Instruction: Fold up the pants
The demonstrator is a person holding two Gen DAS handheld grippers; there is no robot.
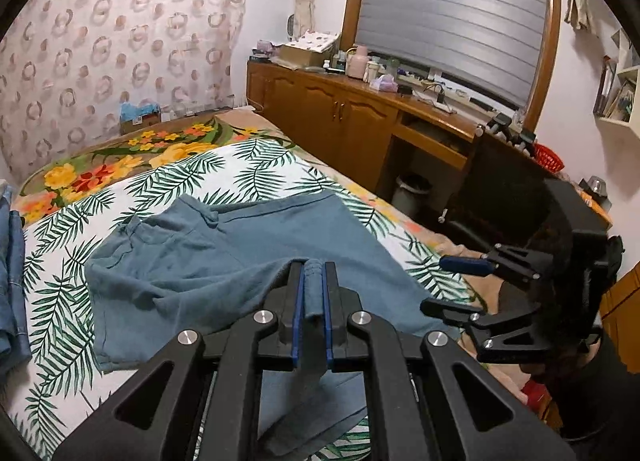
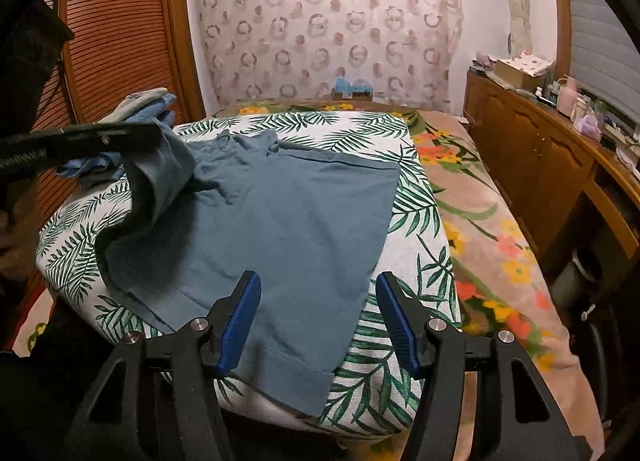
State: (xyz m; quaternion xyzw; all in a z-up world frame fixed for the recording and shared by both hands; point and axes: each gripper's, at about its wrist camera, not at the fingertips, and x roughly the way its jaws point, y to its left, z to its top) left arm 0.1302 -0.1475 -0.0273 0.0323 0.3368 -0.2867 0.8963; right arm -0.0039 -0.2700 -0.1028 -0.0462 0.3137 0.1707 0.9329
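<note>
On the far left of the bed, a heap of other blue clothes (image 2: 120,157) waits beside the leaf-print sheet (image 2: 416,197); whether those are folded you cannot tell. Next comes your left gripper (image 1: 314,273), its blue pads pressed together on a bunched edge of the teal pants (image 2: 288,221) and holding that edge up off the sheet. In the right wrist view the same gripper (image 2: 152,133) shows at the left edge, with a flap of fabric hanging from it and curling over the rest of the garment.

Toward the middle, the pants lie mostly flat on the sheet, one leg running down toward you. The lifted flap reads as the first fold under way, not yet laid down or smoothed.

On the right, your right gripper (image 2: 318,317) is spread and empty, its pads hovering either side of the near leg hem without pinching it. So you are early: one side is raised, and the lengthwise fold, any cross folds and the tidying all remain, as far as I can judge.
</note>
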